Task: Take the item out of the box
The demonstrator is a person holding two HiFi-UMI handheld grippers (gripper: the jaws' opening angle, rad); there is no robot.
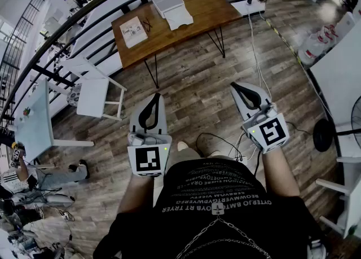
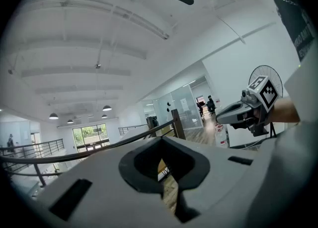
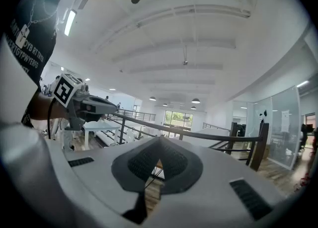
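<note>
White box (image 1: 168, 3) sits on the far side of the wooden table (image 1: 198, 11), well apart from the person. It looks closed from here and the item inside is not visible. A flat white piece (image 1: 180, 21) lies just beside the box on its near side; could be a lid or paper, cannot tell. A booklet (image 1: 133, 31) lies at the table's left end. A black railing (image 1: 101, 5) curves past the table's far-left side. A white chair (image 1: 93, 95) stands on the wood floor to the near left of the table, and a black cable (image 1: 218, 139) loops on the floor close to the person.

Left gripper (image 1: 156, 96) is held level in front of the person's torso, jaws clenched tip to tip, with nothing between them. Right gripper (image 1: 234, 86) is alongside, also level, jaws fully together and empty. Both gripper views show only ceiling, railing and room beyond the closed tips, no box.

Step in hand: judged as pre-approach, task not started, box untouched.

Next move calls for walking up to the table, bringing both grippers over the box and letting the jaws apart. Likely one steadies or opens the box while the other reaches in for the item.
</note>
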